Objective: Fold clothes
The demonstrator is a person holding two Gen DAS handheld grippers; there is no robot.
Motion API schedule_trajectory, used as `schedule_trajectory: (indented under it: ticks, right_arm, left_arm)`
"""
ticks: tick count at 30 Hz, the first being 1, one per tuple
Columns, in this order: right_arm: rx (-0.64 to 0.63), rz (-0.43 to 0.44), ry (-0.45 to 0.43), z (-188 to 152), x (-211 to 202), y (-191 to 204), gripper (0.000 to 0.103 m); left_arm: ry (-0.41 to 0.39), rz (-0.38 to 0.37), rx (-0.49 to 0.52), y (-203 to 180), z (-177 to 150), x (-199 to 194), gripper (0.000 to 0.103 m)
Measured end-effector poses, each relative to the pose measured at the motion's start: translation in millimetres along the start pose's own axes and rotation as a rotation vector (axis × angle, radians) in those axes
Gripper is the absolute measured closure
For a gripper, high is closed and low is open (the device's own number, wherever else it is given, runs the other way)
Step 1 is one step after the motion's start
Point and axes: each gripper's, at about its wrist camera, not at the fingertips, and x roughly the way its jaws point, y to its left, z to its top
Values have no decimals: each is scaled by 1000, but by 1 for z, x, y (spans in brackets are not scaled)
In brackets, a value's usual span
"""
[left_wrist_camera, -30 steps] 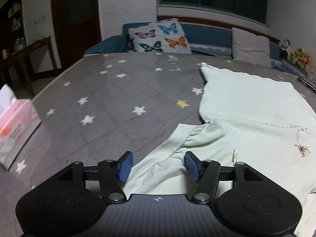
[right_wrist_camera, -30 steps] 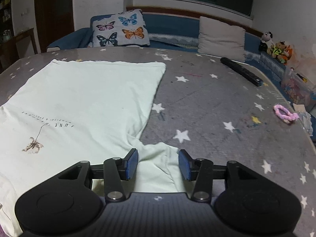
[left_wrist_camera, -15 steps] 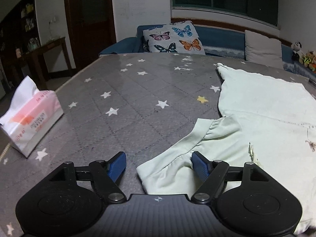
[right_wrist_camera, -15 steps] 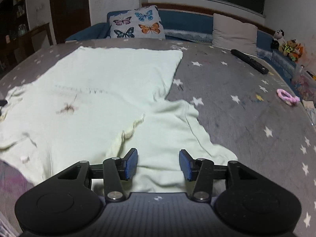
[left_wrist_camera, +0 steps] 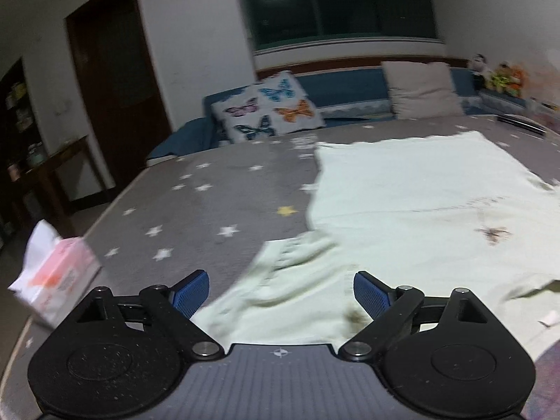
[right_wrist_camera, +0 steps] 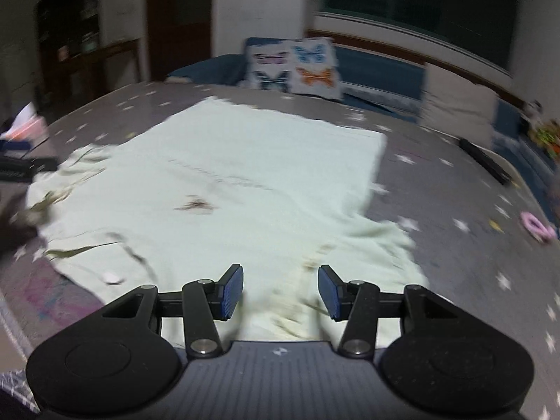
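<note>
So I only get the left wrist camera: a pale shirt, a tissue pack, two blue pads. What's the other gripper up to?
Observer: The right gripper is open and grips nothing. The shirt has a sleeve on that side, which lies just ahead of its fingers.
Visitor: Anything over there besides the shirt?
Observer: Yes, a pink loop lies on the star-patterned surface, off to the right and apart from the shirt.
</note>
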Motion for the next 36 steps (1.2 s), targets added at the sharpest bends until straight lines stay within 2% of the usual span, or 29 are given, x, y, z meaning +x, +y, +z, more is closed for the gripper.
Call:
schedule_trajectory:
  ticks: [5, 11, 20, 25, 29, 36]
  right_arm:
    - [-69, 40, 37, 2, 19, 22, 55]
    - [-127, 60, 72, -15, 14, 38, 55]
    - [-128, 50, 53, -14, 2, 37, 55]
    - [-130, 72, 61, -25, 2, 41, 55]
    - [-106, 72, 38, -27, -13, 35, 53]
    - [81, -25, -12, -29, -27, -11, 51]
  left_arm:
    - [-4, -92, 65, -29, -5, 1, 11]
    - [17, -174, 153, -52, -24, -2, 11]
    - [-25, -158, 234, -61, -41, -16, 10]
    - [-18, -166, 229, -55, -38, -19, 8]
    - [-34, -188, 194, -53, -27, -22, 0]
    - [-56, -238, 146, -66, -10, -21, 0]
